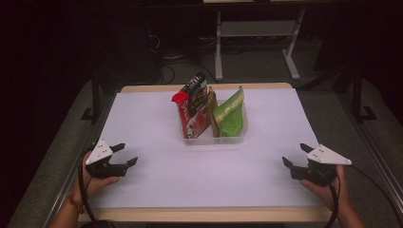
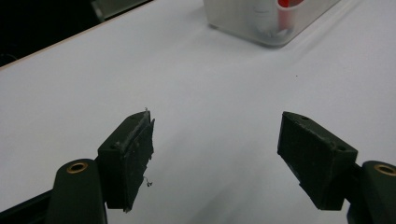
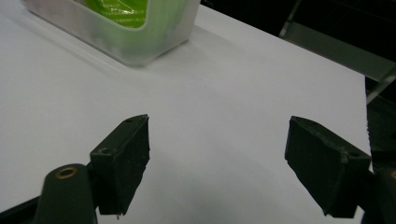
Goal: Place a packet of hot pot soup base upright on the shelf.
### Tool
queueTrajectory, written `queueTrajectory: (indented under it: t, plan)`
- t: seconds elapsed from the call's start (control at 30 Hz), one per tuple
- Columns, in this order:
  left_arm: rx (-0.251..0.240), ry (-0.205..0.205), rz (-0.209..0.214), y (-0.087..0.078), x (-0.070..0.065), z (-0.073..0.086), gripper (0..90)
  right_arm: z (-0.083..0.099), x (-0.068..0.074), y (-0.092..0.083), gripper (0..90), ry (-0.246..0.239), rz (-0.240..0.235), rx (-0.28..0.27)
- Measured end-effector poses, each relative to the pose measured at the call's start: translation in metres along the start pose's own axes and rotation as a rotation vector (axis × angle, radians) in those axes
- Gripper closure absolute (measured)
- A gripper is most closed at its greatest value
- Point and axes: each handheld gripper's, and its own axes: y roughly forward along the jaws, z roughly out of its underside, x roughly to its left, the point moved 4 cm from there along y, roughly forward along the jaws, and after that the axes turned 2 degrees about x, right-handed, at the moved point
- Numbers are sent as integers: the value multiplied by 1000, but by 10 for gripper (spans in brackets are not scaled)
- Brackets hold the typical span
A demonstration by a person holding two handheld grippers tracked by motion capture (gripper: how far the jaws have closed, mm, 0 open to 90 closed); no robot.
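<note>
Left gripper (image 1: 124,154): held at 8 o'clock, jaws spread, nothing between.
Right gripper (image 1: 295,155): held at 4 o'clock, jaws spread, nothing between.
Bin (image 1: 216,138): packets stood inside, set at 12 o'clock.

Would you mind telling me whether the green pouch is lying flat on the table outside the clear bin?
No, the green pouch stands on edge inside the clear bin, beside the red packet.

White-covered worktop (image 1: 157,180) with wooden edge; one clear plastic tub (image 1: 215,138) stands on it near the middle, towards the far edge.
</note>
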Motion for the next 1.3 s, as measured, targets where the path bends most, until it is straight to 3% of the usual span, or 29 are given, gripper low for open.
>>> queueTrajectory:
  t: [0.27,0.4,0.53,0.63,0.77,0.9,1.3]
  plan:
    - [-30,-58,-8,-8,6,18,260,15,-7,-11,214,35,24,-26]
    - [-73,-101,-26,-15,9,23,261,25,-14,-19,215,86,46,-53]
    - [-86,-114,-44,-20,10,29,260,34,-17,-27,216,143,73,-93]
    - [-109,-149,-33,-21,12,32,260,42,-16,-27,217,156,76,-81]
    - [-113,-156,-27,-20,13,33,253,42,-15,-26,217,161,76,-81]
    - [-109,-119,-23,-19,9,30,254,40,-13,-26,218,154,72,-80]
    - [-90,-91,-36,-18,5,25,256,36,-6,-22,218,131,55,-63]
